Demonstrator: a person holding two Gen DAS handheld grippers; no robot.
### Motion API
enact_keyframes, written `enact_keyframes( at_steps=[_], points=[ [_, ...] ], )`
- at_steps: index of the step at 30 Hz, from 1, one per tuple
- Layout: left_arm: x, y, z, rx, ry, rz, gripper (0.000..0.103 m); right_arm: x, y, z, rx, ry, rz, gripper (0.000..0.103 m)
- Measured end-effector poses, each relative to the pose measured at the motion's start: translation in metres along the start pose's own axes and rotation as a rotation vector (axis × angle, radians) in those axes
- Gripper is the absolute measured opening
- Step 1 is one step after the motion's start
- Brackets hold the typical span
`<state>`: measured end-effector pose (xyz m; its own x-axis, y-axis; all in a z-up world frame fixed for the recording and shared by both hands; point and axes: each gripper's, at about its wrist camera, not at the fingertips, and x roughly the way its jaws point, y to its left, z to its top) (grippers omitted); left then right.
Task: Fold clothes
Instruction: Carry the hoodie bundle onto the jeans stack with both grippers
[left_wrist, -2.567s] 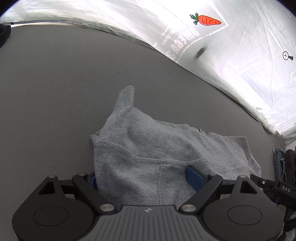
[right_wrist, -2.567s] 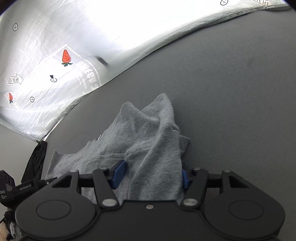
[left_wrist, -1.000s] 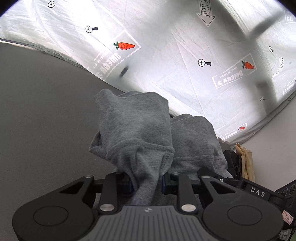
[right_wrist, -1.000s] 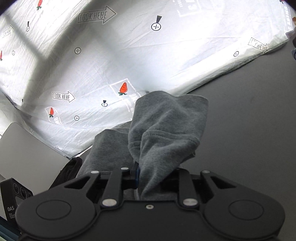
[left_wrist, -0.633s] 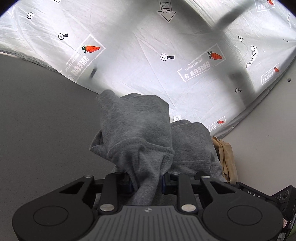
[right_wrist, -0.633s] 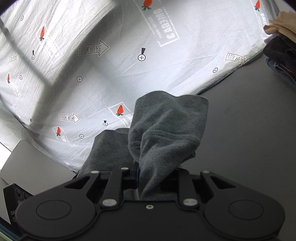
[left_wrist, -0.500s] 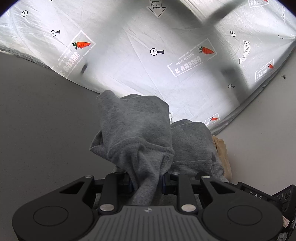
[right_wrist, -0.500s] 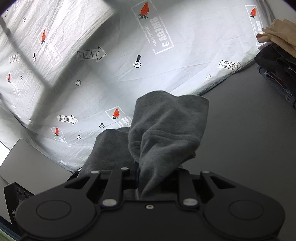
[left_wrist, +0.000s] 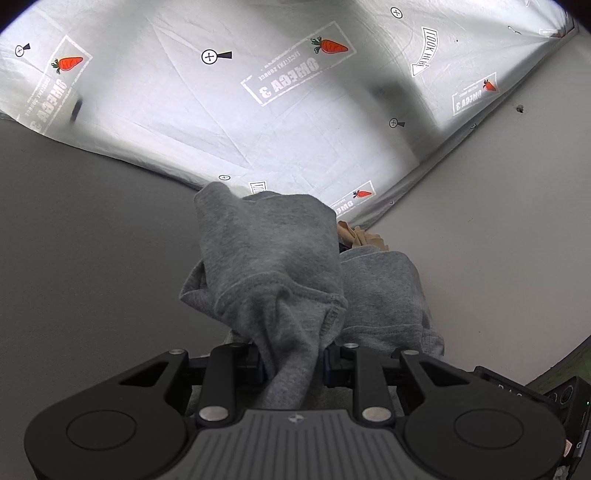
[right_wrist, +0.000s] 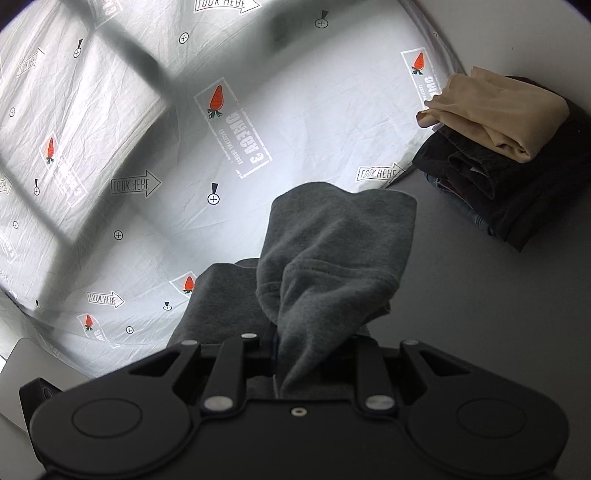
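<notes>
A grey sweatshirt-fabric garment (left_wrist: 269, 258) is bunched and held up off the grey table (left_wrist: 81, 240). My left gripper (left_wrist: 293, 363) is shut on one gathered edge of it. My right gripper (right_wrist: 295, 354) is shut on another gathered part of the same garment (right_wrist: 332, 251). The fabric drapes forward over both grippers and hides the fingertips. In the left wrist view the part held by the other gripper hangs at the right (left_wrist: 384, 291).
A stack of folded clothes (right_wrist: 517, 177), dark items with a beige one (right_wrist: 495, 110) on top, sits at the table's far right. A white backdrop sheet (right_wrist: 258, 129) printed with carrots and arrows hangs behind. A grey laptop-like slab (right_wrist: 14, 373) lies at the lower left.
Both grippers closed on the garment and lifted it off the table. They have swung right, bringing the stack of folded clothes into the right wrist view.
</notes>
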<state>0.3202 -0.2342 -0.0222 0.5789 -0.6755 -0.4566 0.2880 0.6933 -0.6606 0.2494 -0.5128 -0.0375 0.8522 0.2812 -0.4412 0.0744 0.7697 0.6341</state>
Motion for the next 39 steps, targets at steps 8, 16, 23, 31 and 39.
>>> enact_keyframes(
  at_steps=[8, 16, 23, 31, 39],
  points=[
    [0.057, -0.066, -0.002, 0.061, -0.016, -0.046, 0.027, -0.040, -0.065, 0.050, 0.089, -0.099, 0.042, 0.022],
    [0.145, -0.145, -0.002, -0.017, -0.145, -0.111, 0.027, -0.064, -0.157, 0.171, 0.012, -0.121, 0.163, 0.021],
    [0.223, -0.217, 0.012, 0.020, -0.197, -0.135, 0.027, -0.073, -0.215, 0.274, -0.076, -0.173, 0.155, 0.021],
    [0.300, -0.225, 0.034, 0.081, -0.175, -0.058, 0.028, -0.020, -0.255, 0.345, -0.193, -0.174, 0.093, 0.021],
    [0.352, -0.147, 0.048, -0.034, -0.083, 0.143, 0.044, 0.066, -0.256, 0.343, -0.582, -0.071, -0.193, 0.044]
  ],
)
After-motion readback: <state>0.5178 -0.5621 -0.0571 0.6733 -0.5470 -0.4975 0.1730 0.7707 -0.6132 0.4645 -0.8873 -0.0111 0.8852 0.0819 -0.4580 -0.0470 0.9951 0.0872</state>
